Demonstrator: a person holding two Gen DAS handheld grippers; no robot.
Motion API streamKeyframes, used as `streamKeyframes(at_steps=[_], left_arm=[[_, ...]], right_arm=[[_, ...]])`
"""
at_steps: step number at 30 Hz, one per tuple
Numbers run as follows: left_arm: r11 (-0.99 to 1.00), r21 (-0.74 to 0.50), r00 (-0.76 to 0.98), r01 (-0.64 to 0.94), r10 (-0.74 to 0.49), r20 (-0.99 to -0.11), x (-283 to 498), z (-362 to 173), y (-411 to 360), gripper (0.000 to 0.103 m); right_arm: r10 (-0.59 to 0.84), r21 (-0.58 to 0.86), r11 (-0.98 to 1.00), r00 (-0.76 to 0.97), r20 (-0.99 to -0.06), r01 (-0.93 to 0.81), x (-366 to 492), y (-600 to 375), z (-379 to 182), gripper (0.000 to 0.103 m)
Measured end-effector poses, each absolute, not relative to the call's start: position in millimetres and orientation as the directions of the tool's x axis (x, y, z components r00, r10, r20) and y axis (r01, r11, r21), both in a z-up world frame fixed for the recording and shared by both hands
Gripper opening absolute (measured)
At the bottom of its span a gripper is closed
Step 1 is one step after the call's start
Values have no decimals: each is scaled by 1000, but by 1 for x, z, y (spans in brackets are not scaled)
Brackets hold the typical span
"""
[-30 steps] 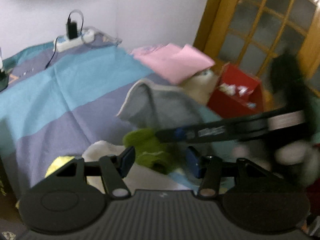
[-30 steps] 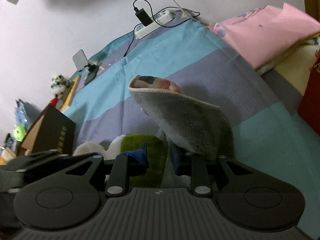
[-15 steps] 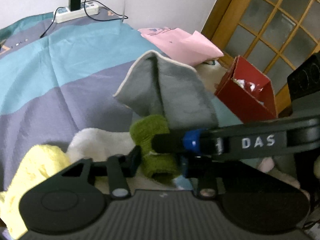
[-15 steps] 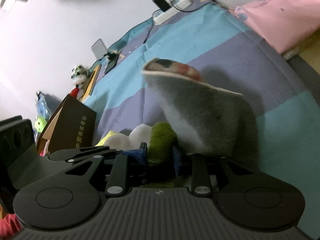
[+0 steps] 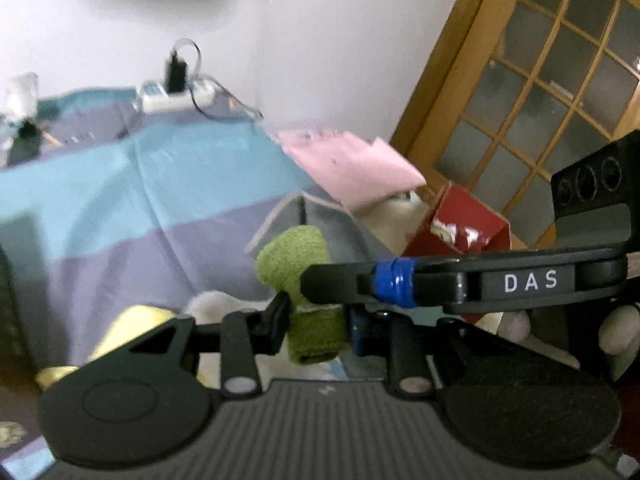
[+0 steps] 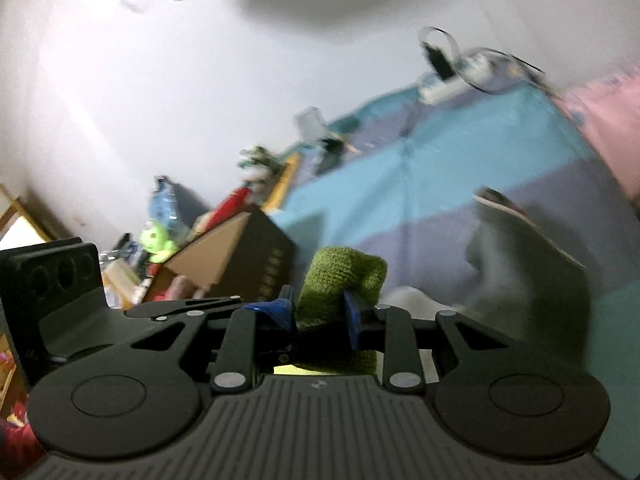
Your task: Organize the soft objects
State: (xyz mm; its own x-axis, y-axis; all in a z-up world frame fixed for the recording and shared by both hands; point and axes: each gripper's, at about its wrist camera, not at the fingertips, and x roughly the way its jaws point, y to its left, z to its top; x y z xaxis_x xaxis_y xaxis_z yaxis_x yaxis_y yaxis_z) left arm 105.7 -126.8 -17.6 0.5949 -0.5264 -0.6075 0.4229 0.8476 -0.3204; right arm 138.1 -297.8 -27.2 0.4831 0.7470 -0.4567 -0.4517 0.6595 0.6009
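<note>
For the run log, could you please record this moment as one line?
left gripper: closing on green sock | right gripper: closing on it too

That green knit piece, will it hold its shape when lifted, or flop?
Likely floppy: the green knit piece folds over on itself. Probably light, being small and thin. Its fuzzy weave should resist slipping.

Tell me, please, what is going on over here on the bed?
A person is working two handheld grippers on a green knitted cloth. The left gripper and the right gripper both pinch it, jaws closing, holding it above the striped bedsheet. A grey towel stands bunched behind.
</note>
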Motion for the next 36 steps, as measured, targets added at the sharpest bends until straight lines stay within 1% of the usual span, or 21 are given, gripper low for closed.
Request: streamKeyframes(at_steps=[5,10,18,20,24,26,29,31,33,35,36], left_arm=[[874,-319,659,367,-486,-574,83,1,-84,22],[914,-289,732,286,-403,-550,59,15,-36,22],[948,-266,791,174,-296,-536,45,20,48,22],[951,-269,792,152,-280,-542,48,18,68,22],[948,-297,770,113,-273,-576,63,2,99,26],[946,-310,753,97,-273,-598,72,-10,111,30],[942,-327,713,80,-283,-641,81,-28,129,31],[942,-326,687,74,-285,-668,85,-38,135,35],[944,-323,668,70,-285,-688,87,-46,141,45],[946,-317,653,67,-282,-703,88,-52,145,49],[947,-315,647,69,-283,-709,89,-54,148,49]], right_arm=[[802,587,597,434,-410,-547,135,-256,-12,10],[853,573,522,375,-363,-632,135,-201,-2,10],[874,543,482,336,-351,-687,134,-114,1,10],[869,542,491,341,-359,-682,135,-95,-2,10],[846,545,529,356,-397,-651,139,-66,-14,9],[827,522,556,367,-426,-647,139,-51,-20,10],[789,467,603,397,-469,-647,137,-33,-27,10],[757,440,639,414,-505,-631,136,-24,-33,10],[743,444,656,418,-522,-611,136,-21,-40,10],[735,458,667,418,-534,-588,138,-19,-45,10],[736,468,668,417,-534,-579,139,-19,-46,10]])
